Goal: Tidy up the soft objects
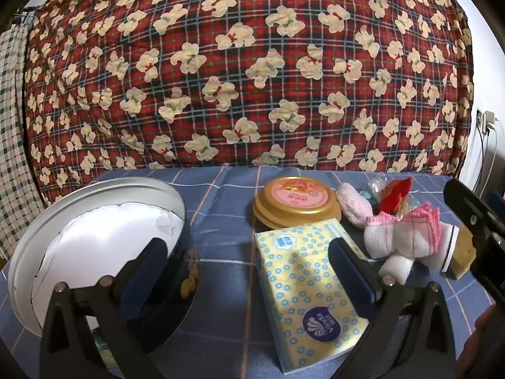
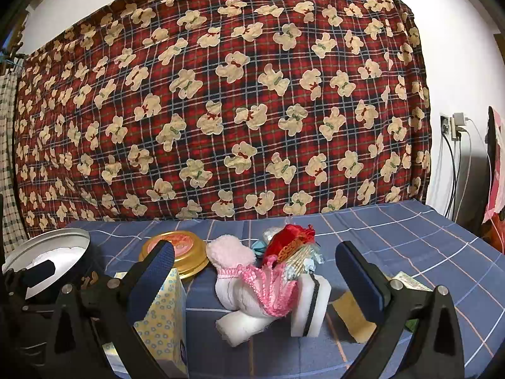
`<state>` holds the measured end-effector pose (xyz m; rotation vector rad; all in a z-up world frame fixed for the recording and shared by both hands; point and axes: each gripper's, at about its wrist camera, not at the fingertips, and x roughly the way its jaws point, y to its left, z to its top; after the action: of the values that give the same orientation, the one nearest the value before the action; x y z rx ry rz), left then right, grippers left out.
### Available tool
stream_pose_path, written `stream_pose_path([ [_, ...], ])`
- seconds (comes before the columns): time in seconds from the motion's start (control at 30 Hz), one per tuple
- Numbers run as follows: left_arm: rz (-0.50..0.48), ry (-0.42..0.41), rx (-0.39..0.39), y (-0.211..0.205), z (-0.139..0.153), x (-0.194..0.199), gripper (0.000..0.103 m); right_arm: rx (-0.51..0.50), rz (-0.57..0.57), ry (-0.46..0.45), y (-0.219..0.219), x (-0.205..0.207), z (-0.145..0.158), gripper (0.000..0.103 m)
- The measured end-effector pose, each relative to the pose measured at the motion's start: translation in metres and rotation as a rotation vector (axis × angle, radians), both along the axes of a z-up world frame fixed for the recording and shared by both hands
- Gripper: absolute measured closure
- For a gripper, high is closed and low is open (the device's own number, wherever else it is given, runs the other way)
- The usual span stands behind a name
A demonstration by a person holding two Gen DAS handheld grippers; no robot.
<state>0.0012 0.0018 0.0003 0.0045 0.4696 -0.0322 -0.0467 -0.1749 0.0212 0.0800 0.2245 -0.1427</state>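
Tools both gape apart, empty: left tool (image 1: 249, 259) above yellow ring-patterned tissue pack (image 1: 307, 297), right tool (image 2: 255, 271) facing white pink-trimmed cloth bundle (image 2: 252, 293) beside that pack.

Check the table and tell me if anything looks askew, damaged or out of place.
The white paper liner inside the round tin looks torn and ragged along its edge. The soft items, including white socks with pink trim, lie in a loose heap beside the tissue pack. Nothing is spilled.
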Motion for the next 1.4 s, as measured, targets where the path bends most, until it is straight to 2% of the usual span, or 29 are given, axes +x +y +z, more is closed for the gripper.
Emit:
stream_pose_path([
  [1.4,0.000,0.008,-0.011,0.0024,-0.0026,0.0006,0.000,0.006,0.008,0.002,-0.0036,-0.0006,-0.0020,0.000],
])
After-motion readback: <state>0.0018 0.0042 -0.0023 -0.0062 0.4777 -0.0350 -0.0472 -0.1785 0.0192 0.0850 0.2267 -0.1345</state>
